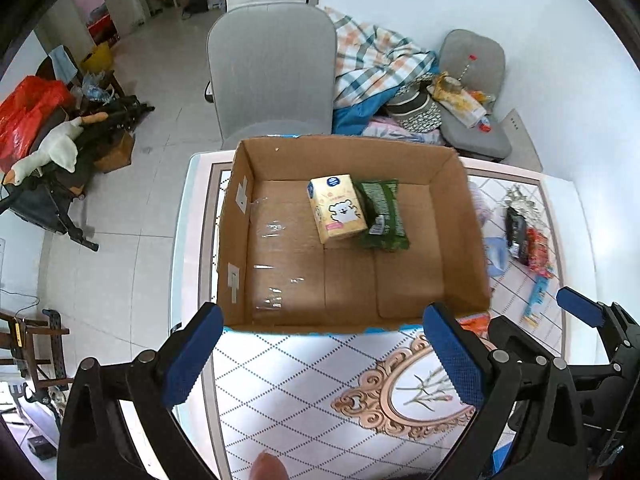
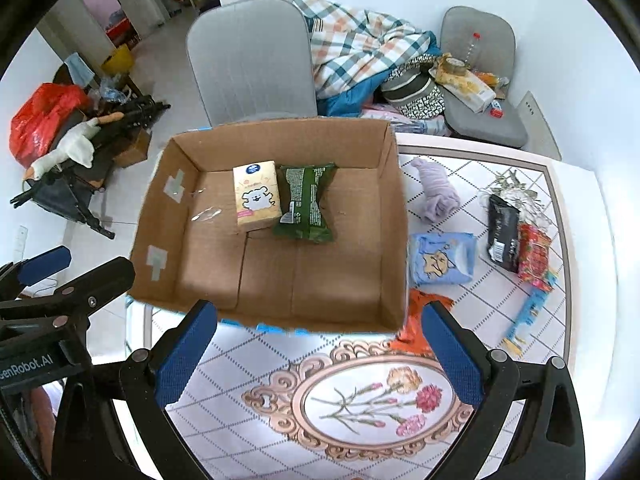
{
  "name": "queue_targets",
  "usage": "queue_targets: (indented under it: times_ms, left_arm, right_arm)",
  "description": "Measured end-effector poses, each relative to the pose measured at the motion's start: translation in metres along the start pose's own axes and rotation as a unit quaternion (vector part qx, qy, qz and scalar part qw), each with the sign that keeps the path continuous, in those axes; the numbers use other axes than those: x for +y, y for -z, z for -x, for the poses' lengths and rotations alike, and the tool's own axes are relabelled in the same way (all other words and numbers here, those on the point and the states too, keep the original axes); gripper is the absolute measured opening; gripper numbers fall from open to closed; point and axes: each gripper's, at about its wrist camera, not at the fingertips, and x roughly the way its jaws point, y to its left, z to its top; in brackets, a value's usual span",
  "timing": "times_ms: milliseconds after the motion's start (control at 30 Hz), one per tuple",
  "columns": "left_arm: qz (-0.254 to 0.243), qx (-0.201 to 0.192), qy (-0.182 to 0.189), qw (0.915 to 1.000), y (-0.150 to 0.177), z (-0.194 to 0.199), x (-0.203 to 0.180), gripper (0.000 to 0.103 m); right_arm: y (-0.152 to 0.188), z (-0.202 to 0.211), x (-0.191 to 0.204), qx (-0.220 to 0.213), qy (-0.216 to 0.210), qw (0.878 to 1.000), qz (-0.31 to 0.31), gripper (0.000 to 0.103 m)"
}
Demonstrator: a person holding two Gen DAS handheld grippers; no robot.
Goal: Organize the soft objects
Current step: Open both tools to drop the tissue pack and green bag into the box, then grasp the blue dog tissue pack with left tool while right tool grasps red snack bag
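Note:
An open cardboard box (image 1: 460,224) (image 2: 392,216) stands on the patterned table. Inside lie a yellow tissue pack with a bear (image 1: 336,208) (image 2: 256,194) and a green packet (image 1: 382,210) (image 2: 306,202), side by side. Right of the box lie a rolled lilac cloth (image 2: 436,192), a blue tissue pack (image 2: 442,258), an orange item (image 2: 416,320), a black packet (image 2: 502,232) and a red packet (image 2: 534,256). My left gripper (image 1: 320,360) is open and empty before the box's near wall. My right gripper (image 2: 320,360) is open and empty beside it.
A grey chair (image 1: 272,76) stands behind the table, with a plaid blanket (image 1: 376,60) and a second cluttered chair (image 1: 472,92) to its right. The table edge (image 1: 184,240) drops to the tiled floor on the left. A blue strip (image 2: 528,312) lies near the right edge.

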Motion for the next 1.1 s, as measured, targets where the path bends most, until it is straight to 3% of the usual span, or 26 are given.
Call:
queue_targets:
  times_ms: [300,467,600,800,933,1000,1100]
  left_arm:
    - [0.001,-0.018,0.003,0.9998,0.018,0.039,-0.021,0.102]
    - [-0.017,-0.021,0.009,0.9996,0.014,0.051,-0.060,0.102]
    - [-0.043,-0.012,0.010,0.9989,0.002,0.037,-0.108,0.102]
    - [-0.075,0.050,0.058,0.9943,-0.027,-0.026,-0.205,0.102]
    - [-0.134,0.092,0.044,0.9857,-0.048,-0.091,-0.276,0.102]
    - [-0.192,0.099,0.020,0.9761,-0.054,-0.122,-0.308,0.102]
    - [-0.301,0.142,-0.013,0.9430,-0.052,-0.174,-0.345,0.102]
  right_arm:
    - [0.024,0.047,-0.013,-0.028,-0.040,0.999,-0.002,0.103]
    - [0.034,0.051,-0.043,-0.019,-0.074,0.997,-0.020,0.103]
    - [0.042,0.049,-0.108,-0.009,-0.080,0.994,-0.073,0.103]
    - [0.044,0.033,-0.233,0.004,-0.026,0.986,-0.162,0.103]
    - [0.032,0.004,-0.309,0.028,0.011,0.982,-0.185,0.103]
    - [0.023,-0.014,-0.337,0.043,0.011,0.981,-0.187,0.103]
    - [0.009,-0.045,-0.371,0.067,0.014,0.981,-0.182,0.103]
